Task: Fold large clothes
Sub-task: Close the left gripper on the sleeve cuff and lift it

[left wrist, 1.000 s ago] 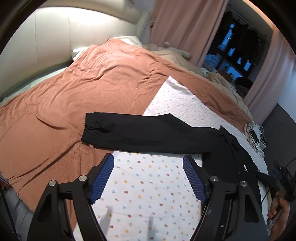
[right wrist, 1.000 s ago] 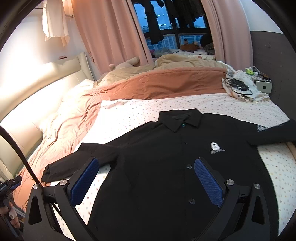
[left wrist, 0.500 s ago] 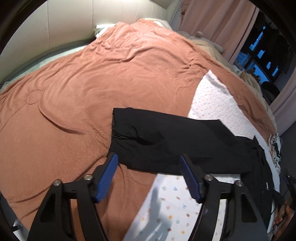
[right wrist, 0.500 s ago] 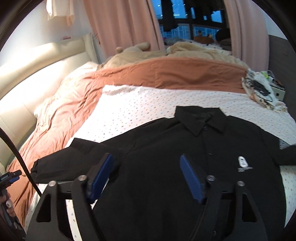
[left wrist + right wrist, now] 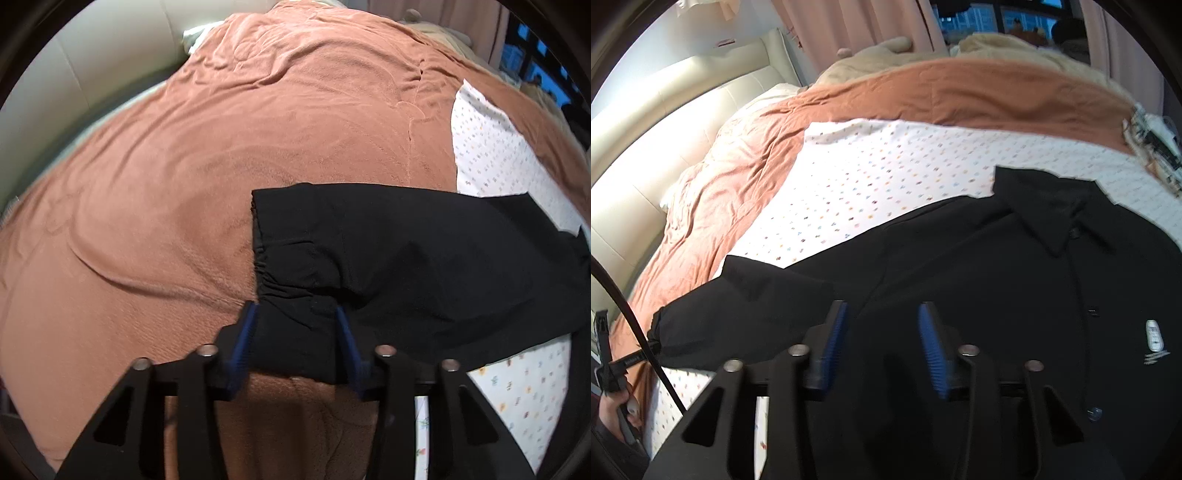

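Note:
A black long-sleeved shirt (image 5: 1015,280) lies spread flat on the bed, collar away from me, white logo on its chest. Its left sleeve (image 5: 406,251) stretches out over the orange blanket, ending in a gathered cuff (image 5: 280,258). My left gripper (image 5: 293,314) is open, with its blue pads on either side of the cuff's near corner; the cloth lies between the fingers. My right gripper (image 5: 882,314) is open and hovers just over the shirt's shoulder and armpit area, with nothing held. The left gripper also shows at the sleeve end in the right wrist view (image 5: 635,358).
An orange blanket (image 5: 221,147) covers most of the bed. A white dotted sheet (image 5: 879,177) lies under the shirt. A cream padded headboard (image 5: 665,122) stands on the left. Pink curtains, a beige duvet and a window are at the far side. Cables and clutter (image 5: 1152,140) lie far right.
My left gripper has moved left and down to the sleeve cuff and narrowed around it. My right gripper has lowered toward the shirt's shoulder and its jaws have narrowed.

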A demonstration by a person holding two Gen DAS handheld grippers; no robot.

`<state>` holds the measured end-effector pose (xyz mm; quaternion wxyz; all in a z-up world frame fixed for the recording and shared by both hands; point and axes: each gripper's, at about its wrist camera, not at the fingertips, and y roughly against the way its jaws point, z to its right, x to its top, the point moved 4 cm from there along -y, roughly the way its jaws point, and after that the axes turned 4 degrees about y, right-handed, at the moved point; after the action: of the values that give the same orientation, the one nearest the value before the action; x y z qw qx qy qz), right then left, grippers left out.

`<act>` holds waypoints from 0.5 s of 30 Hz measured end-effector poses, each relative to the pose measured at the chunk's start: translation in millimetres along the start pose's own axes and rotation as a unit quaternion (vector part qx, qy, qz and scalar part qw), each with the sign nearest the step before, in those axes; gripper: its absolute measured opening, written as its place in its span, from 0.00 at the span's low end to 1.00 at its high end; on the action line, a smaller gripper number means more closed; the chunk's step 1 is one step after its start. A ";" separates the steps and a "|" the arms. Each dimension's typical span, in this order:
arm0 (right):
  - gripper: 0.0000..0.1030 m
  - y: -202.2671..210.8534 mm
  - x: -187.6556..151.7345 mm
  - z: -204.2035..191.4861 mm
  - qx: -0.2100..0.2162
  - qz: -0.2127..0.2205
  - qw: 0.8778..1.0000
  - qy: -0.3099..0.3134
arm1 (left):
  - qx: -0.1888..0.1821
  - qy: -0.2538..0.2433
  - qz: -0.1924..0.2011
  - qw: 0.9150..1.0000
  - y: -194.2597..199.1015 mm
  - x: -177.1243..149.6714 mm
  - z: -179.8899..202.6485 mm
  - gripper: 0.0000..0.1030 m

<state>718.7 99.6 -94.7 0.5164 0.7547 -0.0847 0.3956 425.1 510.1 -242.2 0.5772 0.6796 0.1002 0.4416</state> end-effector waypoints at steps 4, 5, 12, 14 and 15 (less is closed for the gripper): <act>0.23 -34.1 -2.6 4.4 0.047 -0.033 0.998 -0.039 | 0.014 -0.038 0.011 0.999 15.6 7.7 3.2 0.19; 0.23 -44.3 -5.1 5.9 0.055 -0.042 0.997 -0.044 | 0.017 -0.046 0.017 0.999 21.9 10.2 4.6 0.18; 0.24 -70.0 -14.0 22.0 0.077 -0.101 0.989 -0.078 | 0.027 -0.086 0.096 0.991 102.0 42.6 32.6 0.11; 0.26 -59.2 -10.7 28.8 0.073 -0.096 0.989 -0.086 | 0.026 -0.098 0.116 0.988 125.6 50.1 46.3 0.10; 0.30 -51.4 -9.3 31.2 0.069 -0.092 0.990 -0.082 | 0.025 -0.102 0.126 0.986 136.7 53.5 52.7 0.10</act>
<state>756.0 93.8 -142.5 0.4884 0.8231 -0.0294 0.2882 443.2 465.0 -94.0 0.5071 0.7426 -0.0346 0.4361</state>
